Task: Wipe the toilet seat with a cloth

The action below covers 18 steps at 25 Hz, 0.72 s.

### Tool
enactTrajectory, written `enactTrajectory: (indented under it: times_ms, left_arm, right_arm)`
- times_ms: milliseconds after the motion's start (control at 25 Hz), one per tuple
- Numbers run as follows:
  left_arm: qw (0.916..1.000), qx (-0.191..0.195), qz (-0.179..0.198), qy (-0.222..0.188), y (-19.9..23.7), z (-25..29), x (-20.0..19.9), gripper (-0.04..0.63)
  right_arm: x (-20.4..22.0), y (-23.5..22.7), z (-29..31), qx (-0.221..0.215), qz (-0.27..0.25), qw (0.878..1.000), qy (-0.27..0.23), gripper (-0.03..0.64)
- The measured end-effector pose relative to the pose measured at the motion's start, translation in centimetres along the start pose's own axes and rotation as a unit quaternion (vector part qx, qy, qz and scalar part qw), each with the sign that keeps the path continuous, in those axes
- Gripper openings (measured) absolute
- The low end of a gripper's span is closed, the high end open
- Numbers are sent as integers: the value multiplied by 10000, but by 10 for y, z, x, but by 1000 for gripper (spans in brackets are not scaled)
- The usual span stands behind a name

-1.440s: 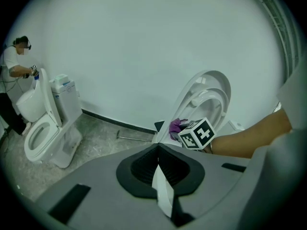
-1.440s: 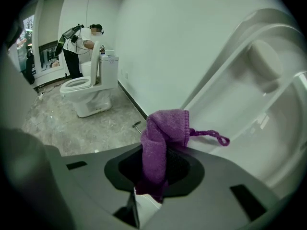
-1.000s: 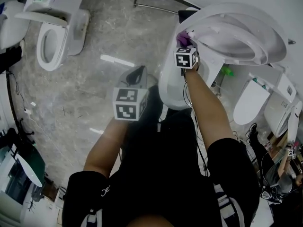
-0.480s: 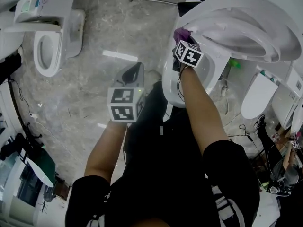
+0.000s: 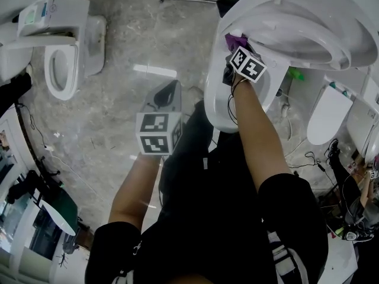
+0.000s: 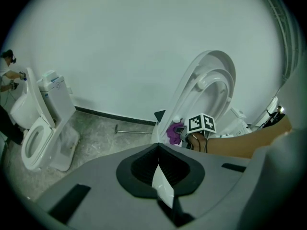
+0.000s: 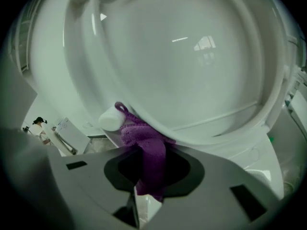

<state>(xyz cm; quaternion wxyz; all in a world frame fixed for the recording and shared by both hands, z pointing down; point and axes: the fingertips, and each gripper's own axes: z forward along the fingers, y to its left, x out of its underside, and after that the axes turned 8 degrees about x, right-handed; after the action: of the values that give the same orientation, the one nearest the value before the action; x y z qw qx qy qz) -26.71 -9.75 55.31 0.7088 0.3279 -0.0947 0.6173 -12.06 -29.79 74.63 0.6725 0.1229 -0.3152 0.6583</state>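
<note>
Purple cloth (image 7: 144, 143) is sitting clamped between the right gripper (image 7: 148, 178) jaws. Its bunched end is pressing against the lower edge of the raised seat (image 7: 81, 75), touching a white bumper (image 7: 111, 119).

Head view: the cloth (image 5: 235, 41) is showing upper centre-right, where the seat (image 5: 266, 22) meets the bowl (image 5: 216, 96).

Changes versus a second ago:
- The right gripper (image 5: 233, 47) is rolling. Its marker cube (image 5: 247, 65) was facing the camera square-on and is now sitting cornerwise, like a diamond.
- That cube is shifting slightly right and up in frame, further in under the seat. The cloth is staying on the same edge, a little to the right.
- The right forearm (image 5: 260, 141) is now leaning more towards the upper left.
- The grip is not changing. The cloth was in the jaws then too.

The left gripper (image 6: 160, 174) jaws are staying together with nothing between them. It is hanging idle over the grey stone floor (image 5: 112, 105), centre-left of the head view, well apart from the bowl. Its position (image 5: 169, 93) in frame is barely changing, just a touch lower.

The second toilet (image 5: 59, 64), upper left, is drifting slightly in frame, as is the rest of the background, so the head camera is moving a bit as well.
</note>
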Motion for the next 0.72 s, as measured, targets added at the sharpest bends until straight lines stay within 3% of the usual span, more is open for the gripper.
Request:
enactTrajectory:
  times_ms: [200, 600, 720]
  left_arm:
    - [9999, -19, 37, 114, -18, 3, 11, -3]
    - [9995, 39, 252, 161, -81, 30, 13, -3]
    - [9997, -18, 152, 164, -96, 39, 16, -3]
  right_arm:
    - [6, -23, 1, 25, 456, 9990, -1, 91]
    - [14, -84, 2, 129, -2, 9994, 328, 92]
    - [15, -104, 0, 161, -301, 9985, 438, 91]
